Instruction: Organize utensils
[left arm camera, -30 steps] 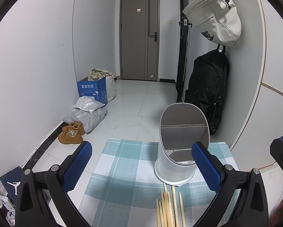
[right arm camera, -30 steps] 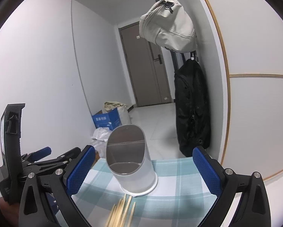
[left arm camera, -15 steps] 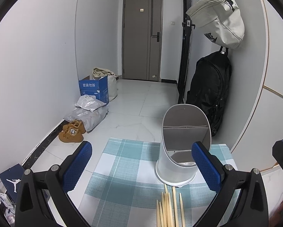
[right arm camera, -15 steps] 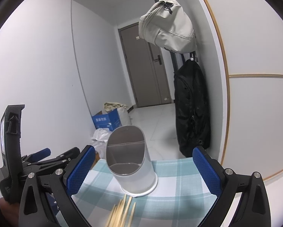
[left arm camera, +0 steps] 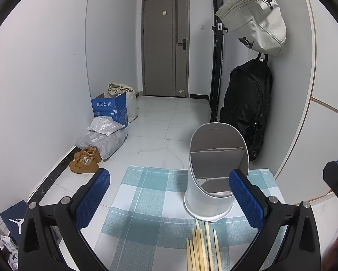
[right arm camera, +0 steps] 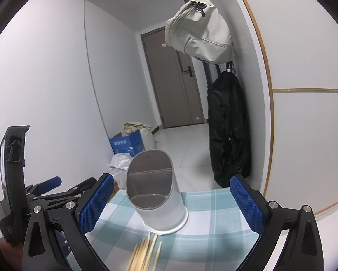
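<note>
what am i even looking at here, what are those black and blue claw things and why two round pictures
Each round picture comes from a fisheye camera on a hand-held gripper, looking along its two fingers. No robot: a person holds one gripper per hand. The blue pads are fingertips. The left gripper and the right gripper are both open and hold nothing. Below them a checked cloth carries a white utensil holder, tilted back, with a divider inside, and loose wooden chopsticks lying in front of it. The left gripper also shows at the edge of the right view.
</note>
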